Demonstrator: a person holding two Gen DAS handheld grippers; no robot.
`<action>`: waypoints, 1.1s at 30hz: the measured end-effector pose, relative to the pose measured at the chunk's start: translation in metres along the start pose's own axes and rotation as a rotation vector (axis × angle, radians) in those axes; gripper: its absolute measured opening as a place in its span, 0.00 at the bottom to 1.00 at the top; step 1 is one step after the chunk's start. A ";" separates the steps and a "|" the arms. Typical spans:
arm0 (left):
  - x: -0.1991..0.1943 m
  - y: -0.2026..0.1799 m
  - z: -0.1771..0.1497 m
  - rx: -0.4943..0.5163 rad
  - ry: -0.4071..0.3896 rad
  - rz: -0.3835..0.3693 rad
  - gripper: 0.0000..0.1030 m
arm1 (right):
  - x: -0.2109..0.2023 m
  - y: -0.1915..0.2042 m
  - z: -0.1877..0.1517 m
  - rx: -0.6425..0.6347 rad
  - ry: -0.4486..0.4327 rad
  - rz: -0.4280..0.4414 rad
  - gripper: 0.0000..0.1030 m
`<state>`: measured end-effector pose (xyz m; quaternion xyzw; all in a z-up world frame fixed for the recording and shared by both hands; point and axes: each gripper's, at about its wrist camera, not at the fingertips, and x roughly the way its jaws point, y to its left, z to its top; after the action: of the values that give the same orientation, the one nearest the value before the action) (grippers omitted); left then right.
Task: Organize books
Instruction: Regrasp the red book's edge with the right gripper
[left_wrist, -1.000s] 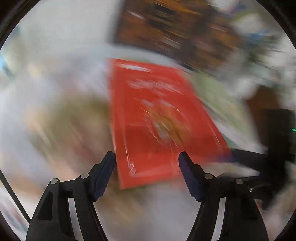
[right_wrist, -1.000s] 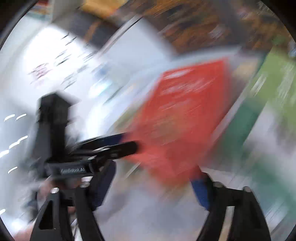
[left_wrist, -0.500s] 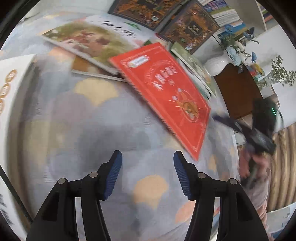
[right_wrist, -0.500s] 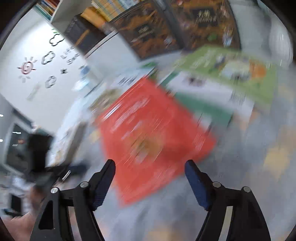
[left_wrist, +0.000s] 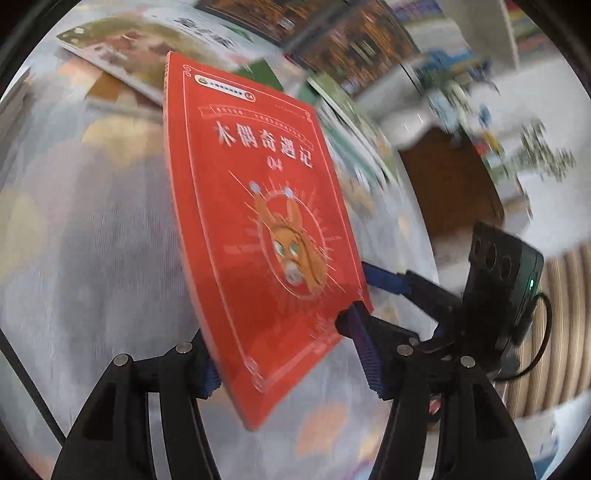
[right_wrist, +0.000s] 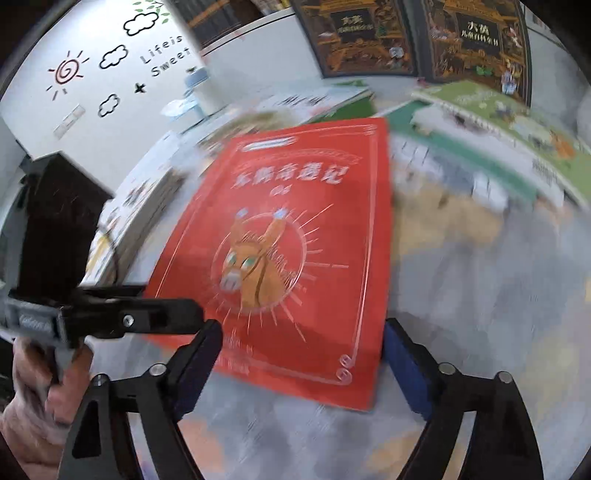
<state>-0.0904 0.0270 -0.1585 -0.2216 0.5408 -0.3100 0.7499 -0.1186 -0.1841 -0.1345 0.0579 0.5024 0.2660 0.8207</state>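
Since half a second ago the red book (left_wrist: 258, 236) has tipped up off the patterned cloth (left_wrist: 92, 240), raised on its edge. Both the left gripper (left_wrist: 284, 354) and right gripper (right_wrist: 303, 365) straddle its near corners, jaws just widened, neither clearly clamping. Next it needs a firm pinch before carrying it to the other books (right_wrist: 480, 122).

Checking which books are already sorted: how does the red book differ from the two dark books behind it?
The red book is cover-up, low over the patterned cloth; the two dark books stand upright at the back. The red book shows a donkey's head; the dark books show golden buildings. All carry Chinese titles.
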 end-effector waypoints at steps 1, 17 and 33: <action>-0.004 0.000 -0.010 0.012 0.023 -0.016 0.56 | -0.007 0.004 -0.012 0.033 0.018 0.052 0.77; -0.025 0.018 0.001 0.050 0.016 0.191 0.49 | -0.009 -0.043 -0.026 0.294 0.022 0.388 0.66; -0.029 0.025 -0.006 0.122 -0.114 0.226 0.32 | 0.005 -0.008 -0.008 0.131 -0.124 0.220 0.66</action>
<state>-0.0963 0.0650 -0.1578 -0.1306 0.4989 -0.2428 0.8217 -0.1211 -0.1897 -0.1450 0.1825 0.4576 0.3167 0.8105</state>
